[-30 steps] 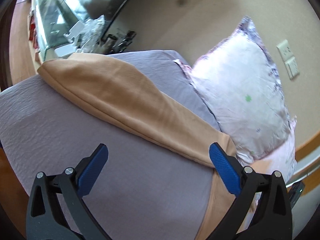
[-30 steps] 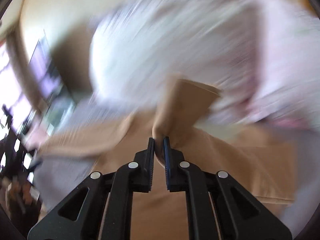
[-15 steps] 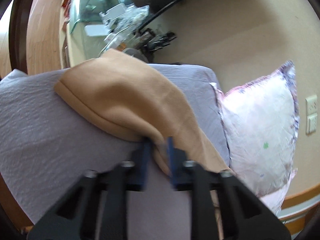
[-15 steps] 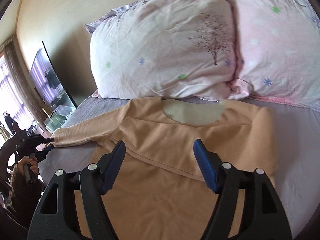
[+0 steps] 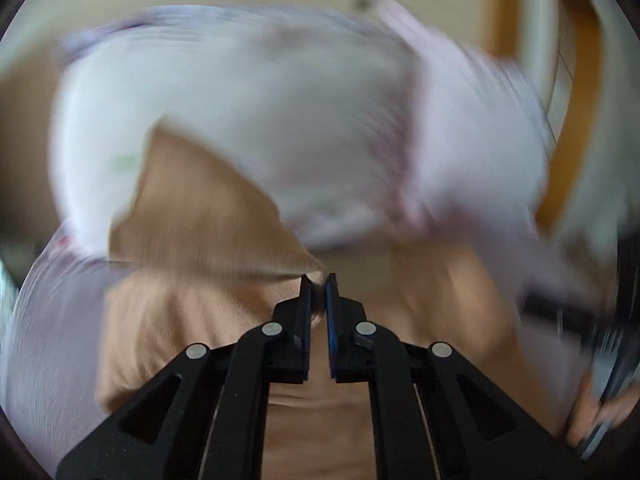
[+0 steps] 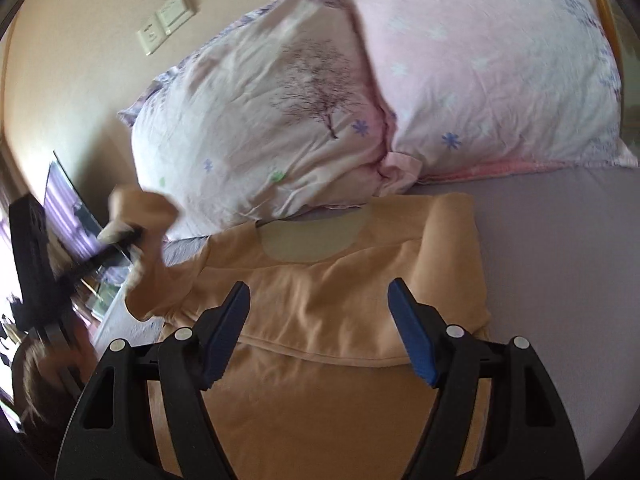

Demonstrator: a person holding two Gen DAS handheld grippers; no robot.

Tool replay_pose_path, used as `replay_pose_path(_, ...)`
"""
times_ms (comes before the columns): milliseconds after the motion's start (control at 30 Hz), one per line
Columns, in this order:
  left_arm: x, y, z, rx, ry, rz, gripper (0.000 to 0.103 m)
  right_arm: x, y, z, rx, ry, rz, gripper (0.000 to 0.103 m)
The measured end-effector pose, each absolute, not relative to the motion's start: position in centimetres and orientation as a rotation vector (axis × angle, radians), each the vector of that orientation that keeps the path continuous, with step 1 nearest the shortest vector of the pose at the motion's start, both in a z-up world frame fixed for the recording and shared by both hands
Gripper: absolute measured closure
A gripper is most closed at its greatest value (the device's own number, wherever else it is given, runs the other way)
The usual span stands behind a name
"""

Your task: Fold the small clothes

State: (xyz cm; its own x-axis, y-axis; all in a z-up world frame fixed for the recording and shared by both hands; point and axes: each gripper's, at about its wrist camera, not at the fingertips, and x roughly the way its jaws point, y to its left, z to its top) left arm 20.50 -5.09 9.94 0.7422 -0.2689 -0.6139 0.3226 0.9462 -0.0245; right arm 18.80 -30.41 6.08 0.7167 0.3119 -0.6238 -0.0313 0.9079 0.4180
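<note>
A small tan long-sleeved shirt (image 6: 332, 292) lies flat on the lilac bed sheet (image 6: 560, 260), neck toward the pillows, its right sleeve folded in over the body. My left gripper (image 5: 318, 280) is shut on the shirt's left sleeve (image 5: 208, 216) and holds it lifted above the shirt; this view is blurred by motion. In the right wrist view the lifted sleeve (image 6: 150, 264) and the left gripper (image 6: 128, 236) show at the left. My right gripper (image 6: 320, 300) is open and empty, above the shirt's middle.
Two pink and white pillows (image 6: 280, 120) (image 6: 500, 60) lean against the headboard behind the shirt. A wall switch plate (image 6: 168, 20) is on the beige wall. A television (image 6: 68, 208) stands at the far left beyond the bed edge.
My left gripper closed on the left sleeve and has swung it up and toward the shirt body. My right gripper let go of the right sleeve, opened and now hovers over the shirt.
</note>
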Motion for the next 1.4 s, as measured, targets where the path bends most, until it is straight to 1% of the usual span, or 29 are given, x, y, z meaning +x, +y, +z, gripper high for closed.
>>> replay_pose_path(33, 19.5, -9.1, 7.6, 0.214, 0.701, -0.380, 0.096, 19.1, -31.0, 5.7, 0.418, 0.768, 0.183, 0.030)
replay_pose_path(67, 18.5, -11.2, 6.0, 0.290, 0.721, -0.411, 0.096, 19.4, -31.5, 5.3, 0.436, 0.784, 0.176, 0.030)
replay_pose_path(100, 17.5, -12.3, 4.9, 0.342, 0.735, -0.436, 0.093, 19.8, -32.2, 4.8, 0.454, 0.807, 0.173, 0.032)
replay_pose_path(133, 16.1, -12.6, 3.8, 0.381, 0.742, -0.446, 0.091, 20.0, -32.5, 4.5, 0.460, 0.824, 0.173, 0.038)
replay_pose_path(200, 14.4, -11.2, 3.3, 0.391, 0.746, -0.434, 0.090, 20.7, -32.7, 3.7, 0.450, 0.861, 0.169, 0.046)
replay_pose_path(233, 13.6, -9.6, 3.3, 0.378, 0.751, -0.411, 0.089, 21.3, -32.6, 3.2, 0.444, 0.885, 0.158, 0.048)
replay_pose_path(333, 12.5, -5.3, 3.8, 0.320, 0.785, -0.334, 0.079, 23.2, -31.9, 1.5, 0.433, 0.955, 0.137, 0.056)
replay_pose_path(367, 12.0, -3.8, 3.8, 0.305, 0.794, -0.298, 0.076, 23.5, -31.6, 1.1, 0.420, 0.974, 0.127, 0.057)
replay_pose_path(433, 11.4, -1.4, 3.7, 0.281, 0.811, -0.237, 0.072, 24.2, -30.8, -0.3, 0.359, 1.042, 0.058, 0.061)
replay_pose_path(467, 11.0, -0.4, 3.6, 0.268, 0.820, -0.212, 0.069, 24.1, -30.4, -0.6, 0.340, 1.052, 0.049, 0.062)
replay_pose_path(500, 11.1, 0.7, 3.5, 0.254, 0.832, -0.190, 0.066, 23.7, -29.7, -0.5, 0.269, 1.031, 0.032, 0.069)
replay_pose_path(533, 10.8, 1.5, 3.3, 0.239, 0.844, -0.174, 0.065, 23.5, -29.3, -0.5, 0.233, 1.031, 0.039, 0.092)
replay_pose_path(567, 10.7, 2.0, 3.0, 0.227, 0.856, -0.165, 0.064, 23.2, -28.8, -0.5, 0.213, 1.029, 0.069, 0.096)
replay_pose_path(667, 10.7, 2.7, 2.3, 0.206, 0.887, -0.160, 0.062, 22.0, -28.0, 1.6, 0.154, 0.932, 0.064, 0.098)
replay_pose_path(800, 10.8, 2.8, 1.5, 0.189, 0.892, -0.165, 0.061, 20.2, -30.5, 6.7, 0.193, 0.659, -0.048, 0.098)
replay_pose_path(833, 10.9, 2.9, 1.4, 0.184, 0.892, -0.166, 0.061, 20.1, -31.0, 7.2, 0.179, 0.623, -0.094, 0.097)
replay_pose_path(867, 10.9, 2.9, 1.4, 0.177, 0.891, -0.168, 0.060, 20.5, -31.4, 7.2, 0.171, 0.638, -0.115, 0.097)
replay_pose_path(900, 11.0, 3.0, 1.3, 0.173, 0.891, -0.169, 0.060, 21.3, -32.0, 6.4, 0.172, 0.711, -0.133, 0.095)
replay_pose_path(933, 11.0, 3.1, 1.2, 0.166, 0.891, -0.171, 0.060, 21.5, -32.7, 5.7, 0.200, 0.770, -0.149, 0.089)
replay_pose_path(967, 11.0, 3.2, 1.3, 0.157, 0.890, -0.177, 0.060, 21.6, -33.5, 5.4, 0.231, 0.787, -0.155, 0.085)
replay_pose_path(1000, 10.8, 3.5, 1.4, 0.140, 0.889, -0.190, 0.060, 20.6, -34.3, 5.2, 0.273, 0.784, -0.151, 0.073)
replay_pose_path(1033, 10.5, 3.9, 1.7, 0.107, 0.884, -0.213, 0.060, 19.1, -34.9, 5.4, 0.303, 0.771, -0.132, 0.054)
replay_pose_path(1100, 9.6, 5.2, 2.4, 0.031, 0.864, -0.263, 0.059, 15.9, -35.6, 5.7, 0.334, 0.744, -0.049, 0.038)
replay_pose_path(1133, 8.7, 6.3, 2.9, -0.032, 0.847, -0.310, 0.058, 14.4, -35.7, 5.7, 0.348, 0.740, 0.006, 0.037)
replay_pose_path(1200, 7.2, 8.3, 3.5, -0.139, 0.833, -0.398, 0.050, 11.3, -36.0, 5.5, 0.382, 0.747, 0.145, 0.037)
replay_pose_path(1233, 6.0, 9.7, 3.7, -0.214, 0.828, -0.470, 0.049, 9.7, -35.8, 5.4, 0.396, 0.753, 0.208, 0.036)
replay_pose_path(1267, 4.9, 10.9, 3.7, -0.272, 0.822, -0.531, 0.046, 7.2, -36.1, 5.0, 0.411, 0.757, 0.290, 0.035)
replay_pose_path(1367, 1.3, 13.7, 3.5, -0.359, 0.800, -0.614, 0.033, 1.0, -36.4, 4.1, 0.400, 0.777, 0.425, 0.025)
replay_pose_path(1400, 0.2, 14.5, 3.3, -0.377, 0.798, -0.629, 0.031, -1.1, -36.3, 3.6, 0.392, 0.793, 0.462, 0.021)
